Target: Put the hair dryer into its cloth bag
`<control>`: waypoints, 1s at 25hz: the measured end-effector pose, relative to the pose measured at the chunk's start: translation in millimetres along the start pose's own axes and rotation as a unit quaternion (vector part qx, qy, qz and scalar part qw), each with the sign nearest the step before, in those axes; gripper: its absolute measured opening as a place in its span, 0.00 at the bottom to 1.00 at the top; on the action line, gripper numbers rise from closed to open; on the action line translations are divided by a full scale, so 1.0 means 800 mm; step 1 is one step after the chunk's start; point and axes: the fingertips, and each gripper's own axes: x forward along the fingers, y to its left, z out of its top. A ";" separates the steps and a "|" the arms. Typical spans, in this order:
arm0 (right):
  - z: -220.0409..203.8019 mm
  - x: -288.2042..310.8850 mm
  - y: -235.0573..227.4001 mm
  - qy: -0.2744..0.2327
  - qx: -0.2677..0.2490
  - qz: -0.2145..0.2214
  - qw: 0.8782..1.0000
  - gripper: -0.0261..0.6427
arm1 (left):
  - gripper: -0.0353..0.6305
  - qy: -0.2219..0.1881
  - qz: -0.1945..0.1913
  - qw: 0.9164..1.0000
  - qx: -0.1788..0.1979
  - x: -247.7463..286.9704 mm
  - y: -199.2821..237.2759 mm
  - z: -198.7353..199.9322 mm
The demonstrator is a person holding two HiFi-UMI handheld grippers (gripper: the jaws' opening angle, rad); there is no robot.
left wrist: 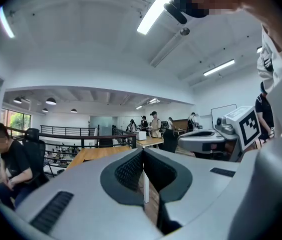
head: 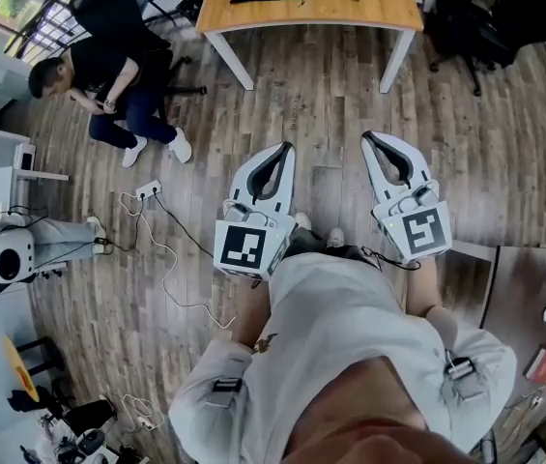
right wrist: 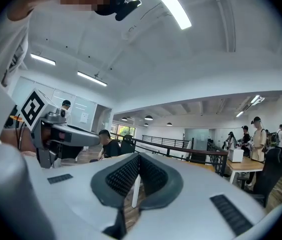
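Head view, and both tools are seen held out level over the wooden floor, well short of any work surface. The left tool is shut tight, pads met, with nothing between them. The right tool is likewise closed and empty, as is confirmed in each gripper view. Neither hair dryer nor cloth bag can be picked out for certain: two dark items are seen on the tabletop at the top of the frame, too small to be named.

Risks, then. A white cable is trailed across the floor to the lower left of the tools, so a foot could be caught if a step is taken that way. A seated person at upper left could be brushed by a wide swing. And if the jaws are not opened before the dryer is reached, it would likely be shoved rather than gripped.
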 end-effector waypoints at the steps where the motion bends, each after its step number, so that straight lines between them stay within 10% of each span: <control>1: 0.000 0.004 -0.002 0.000 -0.001 0.001 1.000 0.07 | 0.08 0.000 0.001 1.000 0.000 0.003 0.002 0.000; 25: 0.001 0.193 -0.067 0.029 -0.013 -0.049 0.998 0.07 | 0.08 -0.002 -0.054 0.999 -0.007 0.142 0.161 0.005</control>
